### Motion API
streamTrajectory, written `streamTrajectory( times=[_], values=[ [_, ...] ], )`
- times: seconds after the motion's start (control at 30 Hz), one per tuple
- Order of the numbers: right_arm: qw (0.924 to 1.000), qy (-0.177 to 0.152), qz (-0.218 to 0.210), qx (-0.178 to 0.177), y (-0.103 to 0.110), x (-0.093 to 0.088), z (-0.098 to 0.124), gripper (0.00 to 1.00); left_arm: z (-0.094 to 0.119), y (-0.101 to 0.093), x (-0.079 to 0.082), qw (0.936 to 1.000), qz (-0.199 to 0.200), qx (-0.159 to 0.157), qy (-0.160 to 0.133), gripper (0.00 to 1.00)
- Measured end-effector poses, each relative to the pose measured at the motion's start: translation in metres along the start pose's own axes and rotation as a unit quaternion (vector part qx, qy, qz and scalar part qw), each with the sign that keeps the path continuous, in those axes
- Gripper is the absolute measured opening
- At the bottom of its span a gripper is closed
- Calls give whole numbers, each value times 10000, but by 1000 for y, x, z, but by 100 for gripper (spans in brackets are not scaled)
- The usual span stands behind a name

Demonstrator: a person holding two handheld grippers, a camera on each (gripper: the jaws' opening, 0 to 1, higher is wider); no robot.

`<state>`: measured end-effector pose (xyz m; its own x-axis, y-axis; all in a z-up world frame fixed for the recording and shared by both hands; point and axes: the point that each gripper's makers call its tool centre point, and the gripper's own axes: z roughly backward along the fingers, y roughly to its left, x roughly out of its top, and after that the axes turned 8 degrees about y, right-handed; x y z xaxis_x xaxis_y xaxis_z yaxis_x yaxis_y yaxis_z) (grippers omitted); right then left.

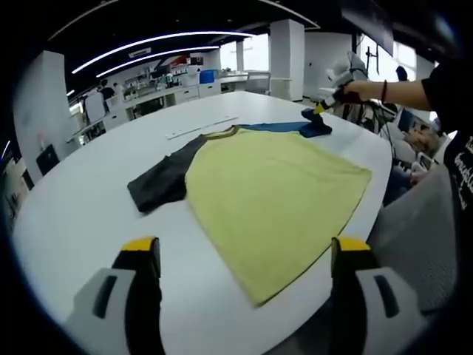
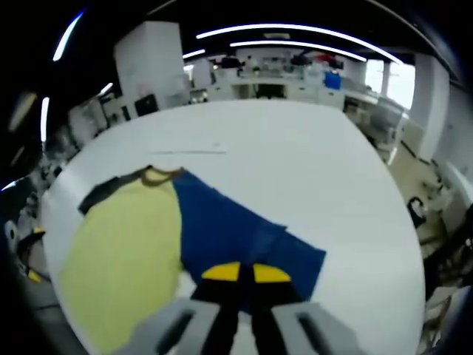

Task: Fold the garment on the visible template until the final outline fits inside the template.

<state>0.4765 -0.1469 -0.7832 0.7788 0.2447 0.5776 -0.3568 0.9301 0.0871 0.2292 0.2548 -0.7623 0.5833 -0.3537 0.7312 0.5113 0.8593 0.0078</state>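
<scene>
A yellow T-shirt (image 1: 273, 192) lies flat on the white table (image 1: 81, 214), with a dark grey sleeve (image 1: 162, 181) spread to one side and a blue sleeve (image 1: 284, 127) at the far side. My left gripper (image 1: 245, 248) is open, its jaws wide apart above the shirt's near hem and holding nothing. My right gripper (image 1: 316, 115), held by a person's hand, is shut on the tip of the blue sleeve. In the right gripper view the blue sleeve (image 2: 229, 229) runs from the yellow body (image 2: 122, 244) to the closed right gripper (image 2: 249, 274).
A thin pale strip (image 1: 199, 127) lies on the table beyond the collar, also seen as a strip (image 2: 188, 151) in the right gripper view. The person's arm (image 1: 399, 90) reaches in from the right. Counters and pillars (image 1: 287, 52) stand behind; the table edge (image 1: 380, 200) is close to the shirt.
</scene>
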Motion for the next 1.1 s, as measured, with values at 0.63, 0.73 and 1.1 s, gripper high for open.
streamTrajectory(
  times=[0.63, 0.73, 1.1],
  values=[
    [9979, -49, 421, 485, 80, 41, -20, 0, -3, 4, 2, 9999, 56, -106, -82, 93],
    [9974, -47, 466, 539, 84, 49, -25, 0, -4, 3, 1, 9999, 38, -103, -66, 93],
    [9950, -91, 475, 872, 130, 68, -25, 0, -6, -1, 1, 9998, -79, -208, 2, 93]
  ],
)
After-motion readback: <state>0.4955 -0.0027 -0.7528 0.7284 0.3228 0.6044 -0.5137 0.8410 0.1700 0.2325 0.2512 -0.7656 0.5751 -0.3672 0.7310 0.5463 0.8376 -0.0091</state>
